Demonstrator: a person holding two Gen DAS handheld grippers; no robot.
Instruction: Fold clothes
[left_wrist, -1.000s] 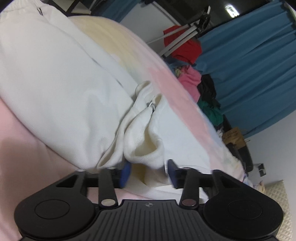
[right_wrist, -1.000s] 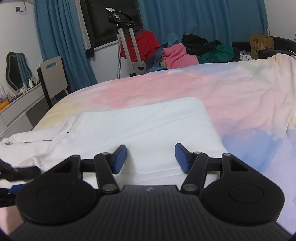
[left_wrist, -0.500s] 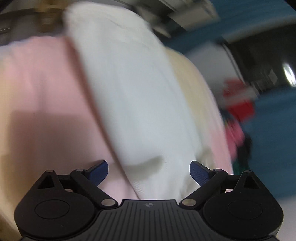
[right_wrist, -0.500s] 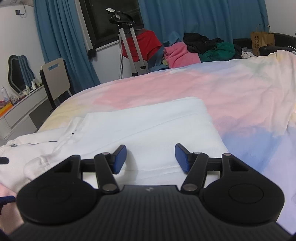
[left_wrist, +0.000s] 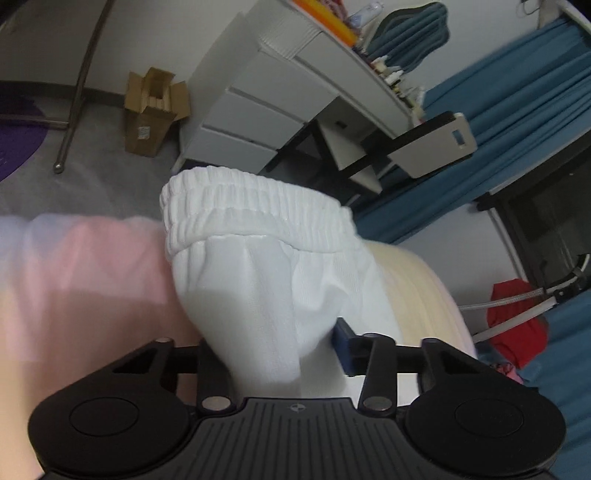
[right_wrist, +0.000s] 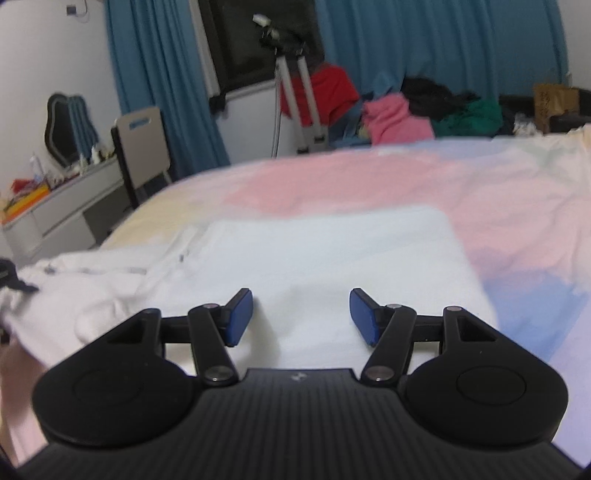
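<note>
A white garment (right_wrist: 314, 266) lies partly folded on the pastel bedspread (right_wrist: 480, 192). In the left wrist view its elastic ribbed waistband (left_wrist: 255, 210) stands up in front of me, and the white fabric (left_wrist: 273, 314) bunches down between the jaws of my left gripper (left_wrist: 280, 350). The jaws stand fairly close around the cloth; the left pad is hidden by it. My right gripper (right_wrist: 301, 314) is open and empty, hovering just above the flat folded part of the garment.
A white dresser (left_wrist: 280, 85) with a folding chair (left_wrist: 413, 147) stands beyond the bed's edge, a cardboard box (left_wrist: 151, 110) on the floor. A tripod (right_wrist: 295, 85) and a pile of clothes (right_wrist: 399, 118) sit behind the bed before blue curtains (right_wrist: 424, 37).
My left gripper let go of the bunched white cloth, opened wide, swung round toward the bed's edge, and has closed in around the garment below its waistband. The right gripper barely moved.
</note>
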